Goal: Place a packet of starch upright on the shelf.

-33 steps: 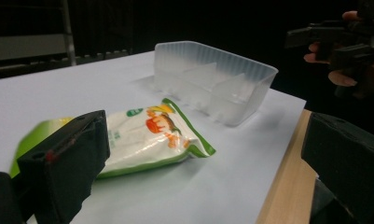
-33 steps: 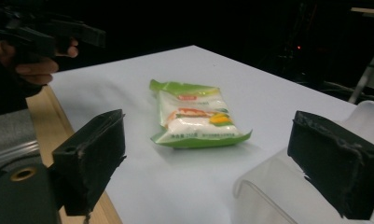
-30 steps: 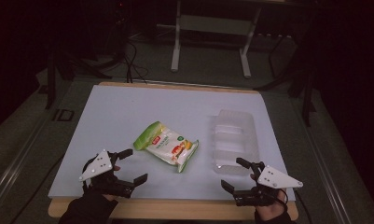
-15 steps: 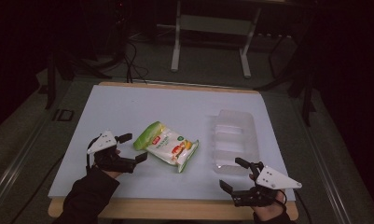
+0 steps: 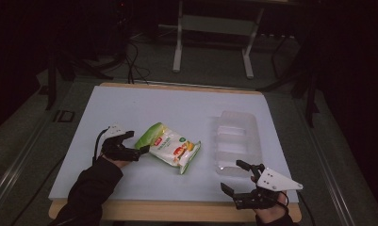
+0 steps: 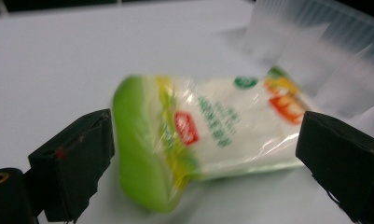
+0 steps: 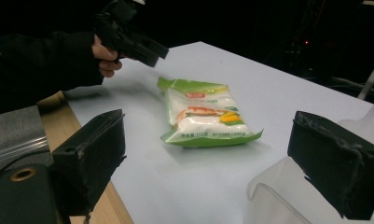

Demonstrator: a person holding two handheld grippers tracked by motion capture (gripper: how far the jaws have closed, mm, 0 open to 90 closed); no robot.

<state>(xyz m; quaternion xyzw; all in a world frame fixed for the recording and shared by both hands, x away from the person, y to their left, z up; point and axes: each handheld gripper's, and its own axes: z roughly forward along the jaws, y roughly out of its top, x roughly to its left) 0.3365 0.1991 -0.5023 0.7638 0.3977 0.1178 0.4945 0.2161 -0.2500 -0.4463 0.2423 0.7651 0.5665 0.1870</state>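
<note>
A snack bag (image 5: 170, 148), white with green ends and a red logo, lies flat near the middle of the white table (image 5: 177, 108). My left gripper (image 5: 135, 142) is open at the bag's left green end. In the left gripper view the bag (image 6: 208, 126) lies between the wide-apart jaws of my left gripper (image 6: 208, 140), and I cannot tell whether they touch it. My right gripper (image 5: 230, 175) is open near the table's front edge, holding nothing. In the right gripper view my right gripper (image 7: 210, 140) faces the bag (image 7: 205, 116), with the left gripper (image 7: 128, 32) beyond it.
A clear plastic tray (image 5: 238, 139) sits right of the bag, just beyond my right gripper, and its rim (image 7: 278, 200) is close to the right jaw. The table's wooden front edge (image 5: 177, 212) runs below both hands. A metal stand (image 5: 215, 28) is on the floor behind the table.
My left gripper has moved forward and to the right, from the front-left of the table up to the bag's green end. My right gripper has stayed almost still.
</note>
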